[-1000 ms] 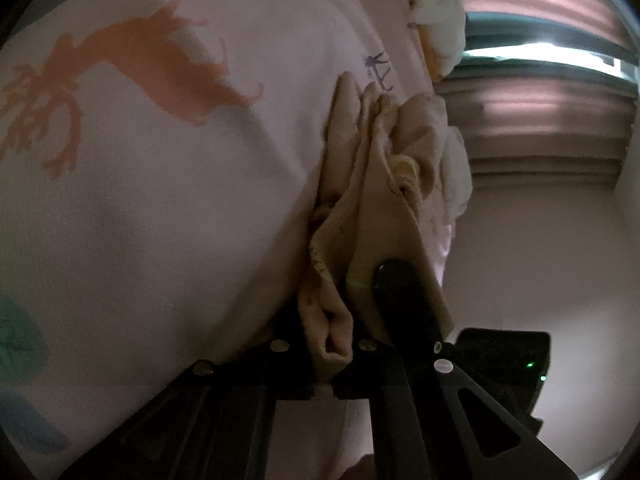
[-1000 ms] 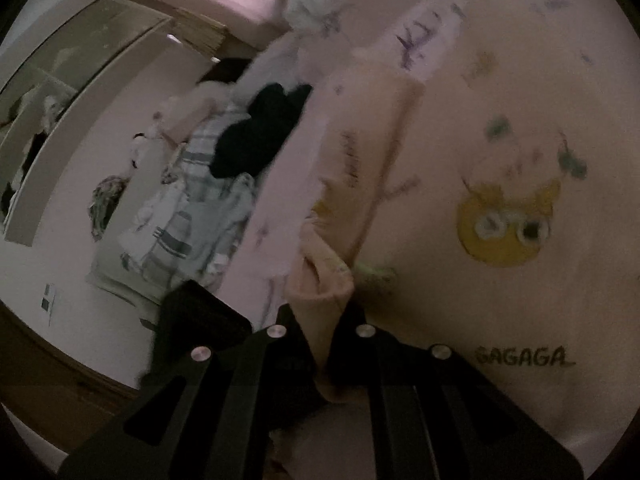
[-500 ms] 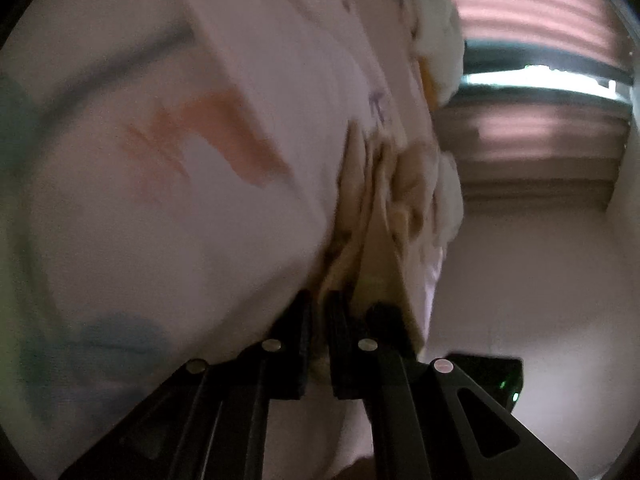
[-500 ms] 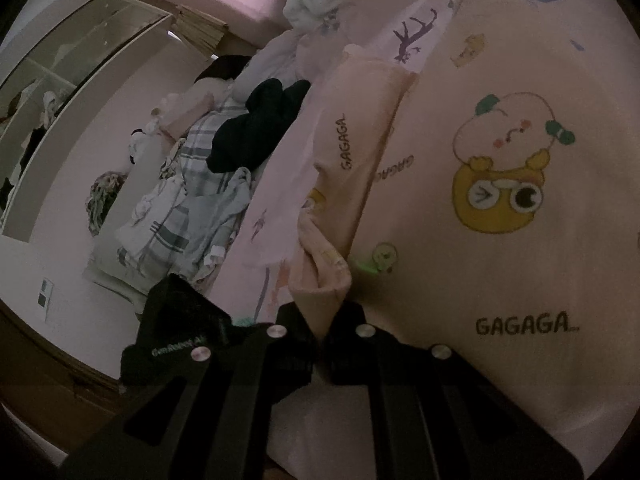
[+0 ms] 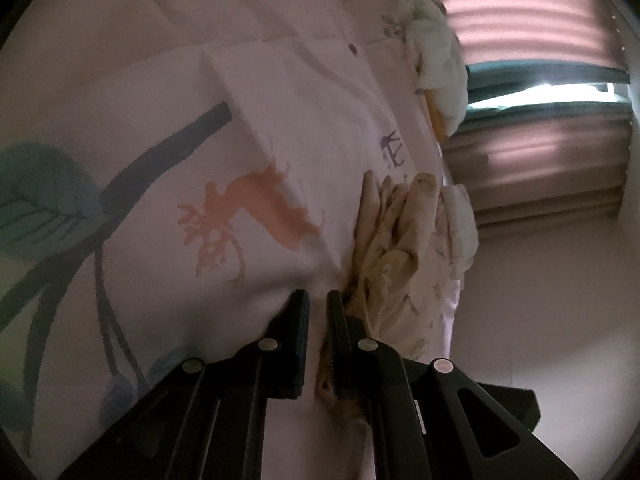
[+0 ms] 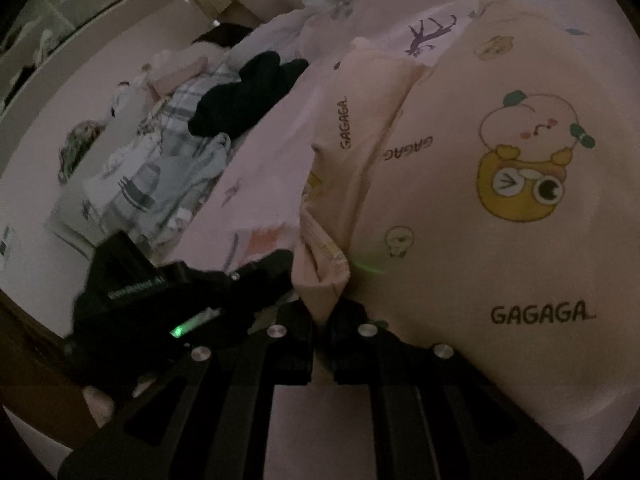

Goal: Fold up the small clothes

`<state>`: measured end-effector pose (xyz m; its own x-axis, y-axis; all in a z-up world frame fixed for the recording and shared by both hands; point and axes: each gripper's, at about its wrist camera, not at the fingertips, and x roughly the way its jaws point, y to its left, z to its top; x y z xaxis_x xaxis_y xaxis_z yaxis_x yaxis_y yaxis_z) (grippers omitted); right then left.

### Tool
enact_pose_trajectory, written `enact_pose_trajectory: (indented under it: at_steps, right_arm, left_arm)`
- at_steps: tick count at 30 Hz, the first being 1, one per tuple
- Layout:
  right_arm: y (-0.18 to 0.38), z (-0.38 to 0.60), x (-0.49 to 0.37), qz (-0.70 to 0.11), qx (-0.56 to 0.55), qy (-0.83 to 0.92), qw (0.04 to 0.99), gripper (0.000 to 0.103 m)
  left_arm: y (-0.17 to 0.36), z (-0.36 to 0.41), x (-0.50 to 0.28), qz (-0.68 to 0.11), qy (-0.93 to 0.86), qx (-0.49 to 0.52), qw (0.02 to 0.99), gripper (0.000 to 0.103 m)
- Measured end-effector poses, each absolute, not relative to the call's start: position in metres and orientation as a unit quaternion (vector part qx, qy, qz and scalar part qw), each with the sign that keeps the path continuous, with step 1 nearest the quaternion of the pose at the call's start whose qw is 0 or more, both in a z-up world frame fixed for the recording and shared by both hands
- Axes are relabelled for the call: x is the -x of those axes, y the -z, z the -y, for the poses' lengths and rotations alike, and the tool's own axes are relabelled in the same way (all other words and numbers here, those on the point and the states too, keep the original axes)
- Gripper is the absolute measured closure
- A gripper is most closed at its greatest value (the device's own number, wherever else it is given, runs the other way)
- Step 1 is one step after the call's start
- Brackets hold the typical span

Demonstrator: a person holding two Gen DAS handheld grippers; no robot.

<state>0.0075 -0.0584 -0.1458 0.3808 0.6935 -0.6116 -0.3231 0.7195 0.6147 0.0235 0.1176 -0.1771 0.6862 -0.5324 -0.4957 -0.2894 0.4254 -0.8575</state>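
Observation:
A small cream garment, printed with "GAGAGA" and a yellow cartoon figure, lies spread on the bed, one sleeve folded over near its left edge. My right gripper is shut on a bunched edge of it. In the left wrist view the same garment shows as a crumpled cream fold just right of the fingers. My left gripper is shut, a strip of the cream cloth caught deep between its jaws while the tips show bedsheet behind them. The left gripper's black body, with a green light, sits beside the right one.
The bedsheet is pale pink with deer and leaf prints. A heap of other clothes, black and checked, lies at the bed's far left. White cloth is piled near the window blinds. The floor drops off to the right.
The left gripper swung so the bunched cream fold now sits right of its fingers instead of rising between them. The right gripper rolled and shifted slightly; both grips held.

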Motion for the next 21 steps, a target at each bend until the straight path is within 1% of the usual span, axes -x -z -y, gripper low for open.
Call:
enact_pose_trajectory:
  at_steps: [4,9,13,21]
  right_arm:
    - [0.1487,0.0599,-0.0102,-0.459,-0.201,-0.318,0.805,0.096]
    - [0.1512,0.0598,-0.0053,-0.441,-0.195,-0.324,0.814,0.097]
    - [0.1494,0.0565,-0.0042,-0.437,-0.179,-0.322,0.821,0.096]
    - [0.1502,0.0590,-0.0050,-0.438,-0.186,-0.326,0.817,0.096]
  left_arm:
    - [0.1802,-0.1193,-0.0227,-0.384,0.084,0.546,0.740,0.096]
    - [0.1806,-0.1206,-0.0213,-0.386,0.084,0.541,0.743,0.096]
    - [0.1804,-0.1219,-0.0222,-0.387,0.086,0.543,0.740,0.096]
    - [0.1783,-0.1205,-0.0254,-0.387,0.086,0.542,0.741,0.096]
